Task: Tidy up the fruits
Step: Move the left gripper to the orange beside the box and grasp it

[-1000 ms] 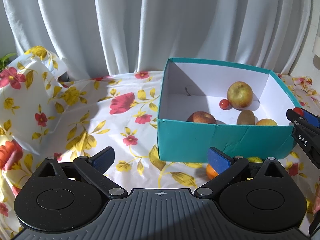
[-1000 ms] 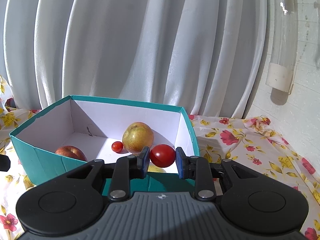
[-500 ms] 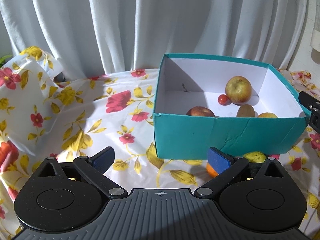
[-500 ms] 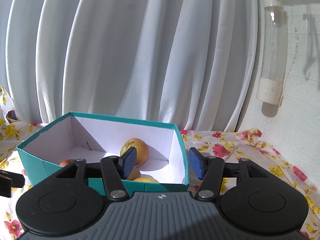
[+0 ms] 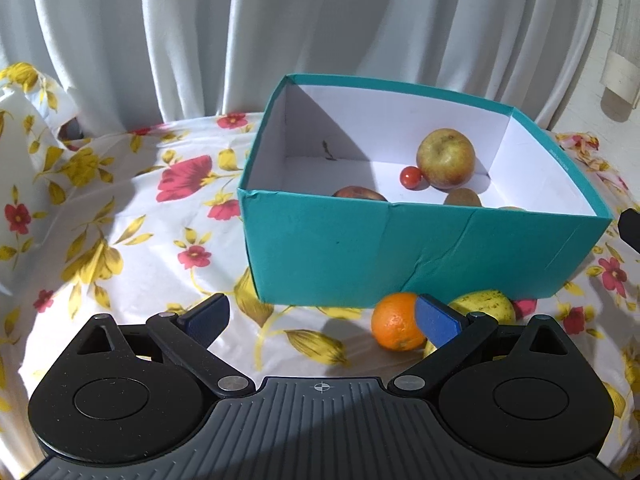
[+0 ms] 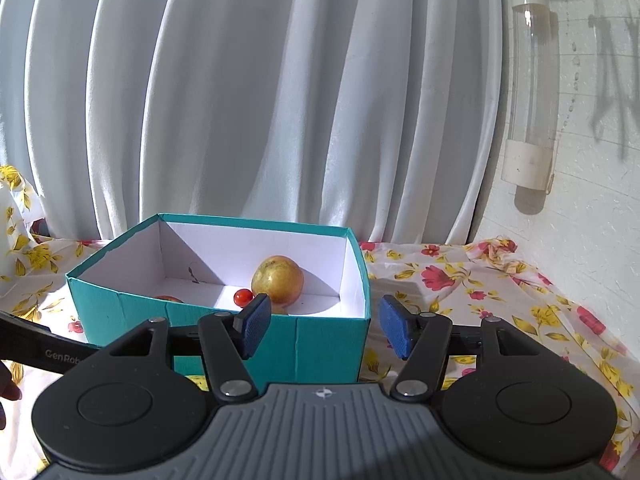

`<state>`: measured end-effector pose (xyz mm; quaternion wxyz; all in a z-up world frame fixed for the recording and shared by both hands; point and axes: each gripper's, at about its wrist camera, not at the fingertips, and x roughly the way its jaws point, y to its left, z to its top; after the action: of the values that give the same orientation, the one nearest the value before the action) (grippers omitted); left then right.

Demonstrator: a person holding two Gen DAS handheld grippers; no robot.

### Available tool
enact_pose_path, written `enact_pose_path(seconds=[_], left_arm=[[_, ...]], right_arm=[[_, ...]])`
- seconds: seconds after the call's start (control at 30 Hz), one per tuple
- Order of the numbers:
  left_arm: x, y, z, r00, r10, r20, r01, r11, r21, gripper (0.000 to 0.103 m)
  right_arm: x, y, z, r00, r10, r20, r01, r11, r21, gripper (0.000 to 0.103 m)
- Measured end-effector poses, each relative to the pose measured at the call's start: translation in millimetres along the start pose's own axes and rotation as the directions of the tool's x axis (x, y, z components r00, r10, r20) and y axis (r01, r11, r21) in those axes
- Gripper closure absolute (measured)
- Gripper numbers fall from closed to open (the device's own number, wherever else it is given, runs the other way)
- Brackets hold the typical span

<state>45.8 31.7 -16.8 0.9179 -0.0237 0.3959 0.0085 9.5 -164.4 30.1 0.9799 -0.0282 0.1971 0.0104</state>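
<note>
Hovering my left gripper (image 5: 322,318) spread wide and empty over the orange (image 5: 396,322), which sits just outside the teal box (image 5: 400,252) beside a yellow-green fruit (image 5: 486,304); right gripper (image 6: 324,330) apart too, holding nothing; risk is nudging the orange so it rolls across the surface (image 5: 140,256), or clipping the box wall.

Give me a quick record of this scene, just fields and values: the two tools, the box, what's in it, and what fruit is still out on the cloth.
left tool: open, empty, low over the cloth
right tool: open, empty
box: teal, open top
in box: apple, tomato, kiwi, red apple part hidden
on cloth: orange, yellow fruit, both in front of box
</note>
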Motion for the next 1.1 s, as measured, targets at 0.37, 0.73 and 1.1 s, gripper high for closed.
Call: enact_pose_path(seconds=[0.37, 0.73, 1.1], left_arm=[[27.2, -19.0, 3.9, 0.999, -0.027, -0.044, 0.028, 0.999, 0.04, 0.003], [42.3, -26.6, 6.8, 0.994, -0.062, -0.093, 0.066, 0.997, 0.046, 0.012], [54.2, -37.4, 8.1, 0.986, -0.102, -0.136, 0.108, 0.993, 0.039, 0.022]], right_arm=[[-3.3, -5.2, -4.0, 1.0, 0.0, -0.014, 0.001, 1.0, 0.016, 0.042], [-1.8, -11.6, -6.7, 1.0, -0.004, -0.026, 0.005, 0.999, 0.039, 0.042], [-0.2, -17.8, -9.6, 0.999, -0.005, -0.032, 0.007, 0.998, 0.055, 0.042]])
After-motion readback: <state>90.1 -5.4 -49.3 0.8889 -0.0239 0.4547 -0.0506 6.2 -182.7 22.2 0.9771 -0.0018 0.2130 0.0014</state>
